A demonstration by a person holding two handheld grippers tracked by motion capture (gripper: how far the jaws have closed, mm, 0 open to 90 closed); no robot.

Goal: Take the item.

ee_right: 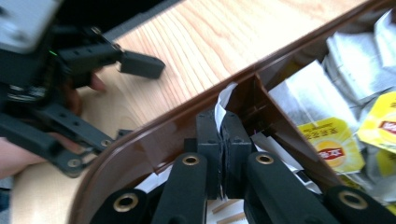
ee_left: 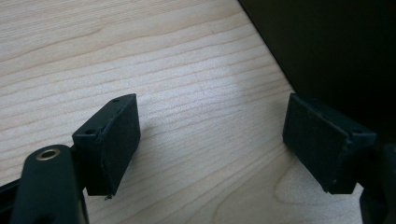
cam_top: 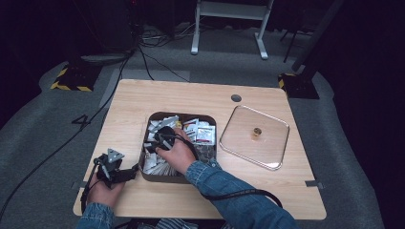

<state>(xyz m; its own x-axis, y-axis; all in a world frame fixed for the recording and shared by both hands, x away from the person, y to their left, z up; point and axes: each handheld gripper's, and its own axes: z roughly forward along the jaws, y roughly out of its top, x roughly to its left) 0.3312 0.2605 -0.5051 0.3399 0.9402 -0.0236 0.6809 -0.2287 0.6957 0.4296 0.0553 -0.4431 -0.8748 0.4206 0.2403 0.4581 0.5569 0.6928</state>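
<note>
Right gripper view: thin white sachet [ee_right: 223, 100]

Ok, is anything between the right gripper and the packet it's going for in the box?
Nothing visible. The right gripper has its jaws pressed onto a white packet in the corner of the brown box. A divider wall stands right beside the jaws, and the left gripper waits outside the box.

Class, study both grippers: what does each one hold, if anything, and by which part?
The right gripper pinches a white paper packet by its edge, inside the brown box. The left gripper holds nothing; its jaws stand open over the table.
</note>
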